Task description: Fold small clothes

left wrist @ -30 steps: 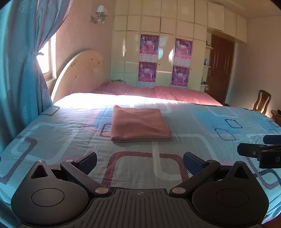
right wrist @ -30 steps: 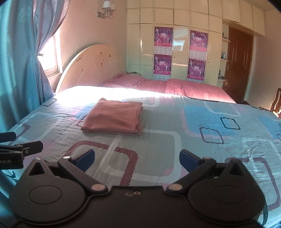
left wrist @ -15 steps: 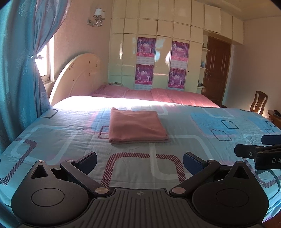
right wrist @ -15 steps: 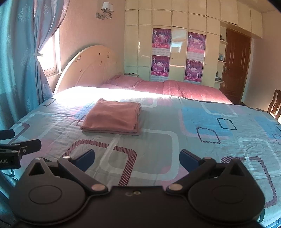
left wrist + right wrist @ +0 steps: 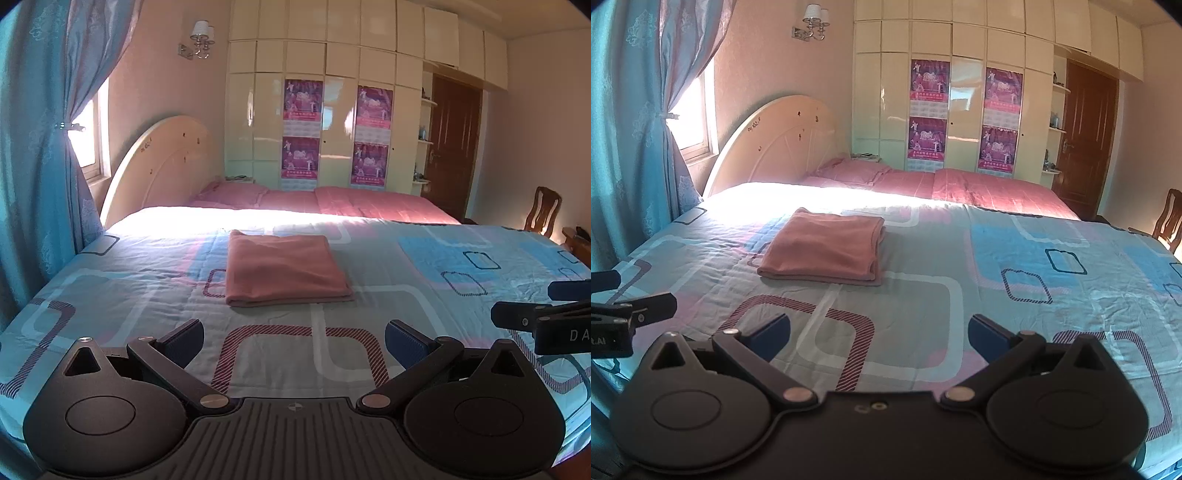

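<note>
- On the bed [image 5: 147, 295], toward its far left part, lies the pink cloth [image 5: 284, 267], folded into a flat rectangle on the patterned blue cover; from my right camera it sits left of centre [image 5: 827, 247].
- My left claw [image 5: 293, 338] hangs over the near edge of the bed, its blue fingers [image 5: 184, 338] spread wide with nothing between them.
- My right claw [image 5: 879, 334] is likewise wide open and empty, well apart from the cloth.
- Each claw shows at the edge of the other's view: right one at the right rim of the left camera, left one at the left rim of the right camera.
- Pink pillows [image 5: 232, 192] and a pink blanket [image 5: 369, 203] lie at the far end by the headboard [image 5: 162, 166].
- Cream wardrobe [image 5: 332, 110] with four posters stands behind; a brown door [image 5: 456, 144] is far right, a blue curtain [image 5: 33, 147] at left, a wooden chair [image 5: 543, 210] at right.
</note>
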A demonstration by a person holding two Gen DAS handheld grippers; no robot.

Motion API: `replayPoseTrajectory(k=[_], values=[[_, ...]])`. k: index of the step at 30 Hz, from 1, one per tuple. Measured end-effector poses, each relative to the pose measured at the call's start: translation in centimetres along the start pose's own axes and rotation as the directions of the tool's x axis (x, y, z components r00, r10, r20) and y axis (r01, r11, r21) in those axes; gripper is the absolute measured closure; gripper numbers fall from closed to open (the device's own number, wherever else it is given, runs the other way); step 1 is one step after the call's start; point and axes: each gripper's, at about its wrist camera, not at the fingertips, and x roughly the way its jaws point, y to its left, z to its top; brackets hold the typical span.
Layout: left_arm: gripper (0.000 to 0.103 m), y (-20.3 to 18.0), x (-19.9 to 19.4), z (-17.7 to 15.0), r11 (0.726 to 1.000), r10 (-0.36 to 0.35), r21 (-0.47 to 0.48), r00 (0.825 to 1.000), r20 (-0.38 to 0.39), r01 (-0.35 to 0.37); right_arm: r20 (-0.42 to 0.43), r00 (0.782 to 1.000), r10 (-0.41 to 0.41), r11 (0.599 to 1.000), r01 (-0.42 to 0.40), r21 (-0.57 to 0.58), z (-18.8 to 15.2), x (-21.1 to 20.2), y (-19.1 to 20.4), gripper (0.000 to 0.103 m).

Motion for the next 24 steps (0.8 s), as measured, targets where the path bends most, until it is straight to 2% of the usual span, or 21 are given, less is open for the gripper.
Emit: replayPoseTrajectory(k=[24], values=[[0.000,-0.74,-0.22,0.22,1.000,-0.004,0.020,1.000,-0.005,0.005,0.003,1.000,-0.007,1.000,0.007,0.004,0.05,-0.07,-0.27,0.001]])
